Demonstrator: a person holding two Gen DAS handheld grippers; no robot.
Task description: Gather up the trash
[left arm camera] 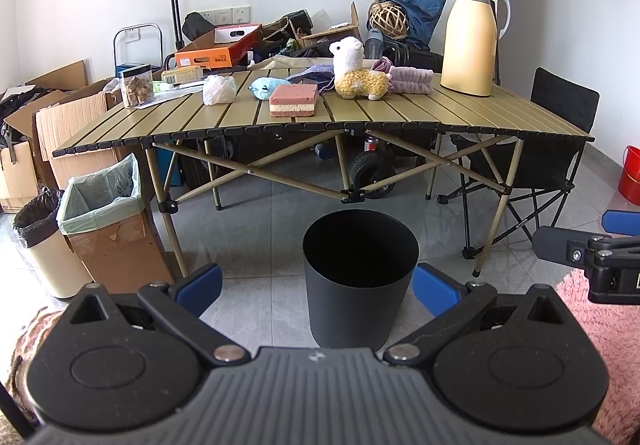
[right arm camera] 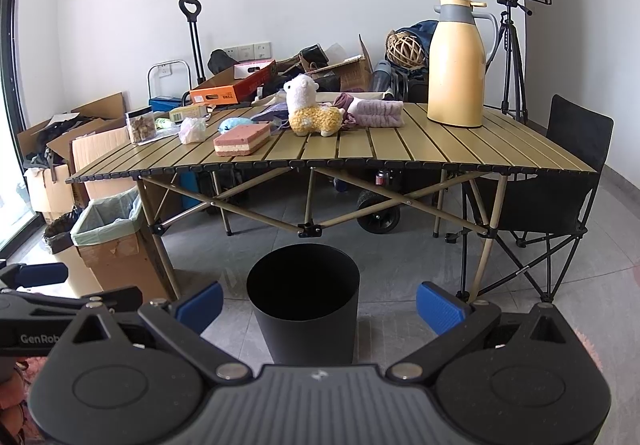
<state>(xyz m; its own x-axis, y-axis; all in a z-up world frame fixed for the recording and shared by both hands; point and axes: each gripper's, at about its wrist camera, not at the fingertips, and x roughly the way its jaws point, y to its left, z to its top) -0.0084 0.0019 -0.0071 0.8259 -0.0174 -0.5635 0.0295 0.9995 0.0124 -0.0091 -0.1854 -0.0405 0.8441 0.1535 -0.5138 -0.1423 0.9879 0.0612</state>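
Note:
A black round bin [left arm camera: 357, 277] [right arm camera: 305, 305] stands on the grey floor in front of a slatted folding table [left arm camera: 440, 113] [right arm camera: 420, 149]. On the table lie a crumpled white plastic bag [left arm camera: 219, 89] [right arm camera: 192, 130], a pink and cream sponge block [left arm camera: 294, 100] [right arm camera: 241, 139], a plush alpaca [left arm camera: 357, 71] [right arm camera: 310, 108] and a clear jar [left arm camera: 137, 86] [right arm camera: 141, 125]. My left gripper [left arm camera: 318, 287] is open and empty, just short of the bin. My right gripper [right arm camera: 319, 305] is open and empty too, beside the left one.
A yellow thermos jug [left arm camera: 472, 39] [right arm camera: 457, 63] stands at the table's right end. A cardboard box lined with a green bag [left arm camera: 106, 221] [right arm camera: 114, 233] and a cream bin [left arm camera: 44, 241] sit left. A black folding chair [left arm camera: 548, 149] [right arm camera: 560, 181] is right.

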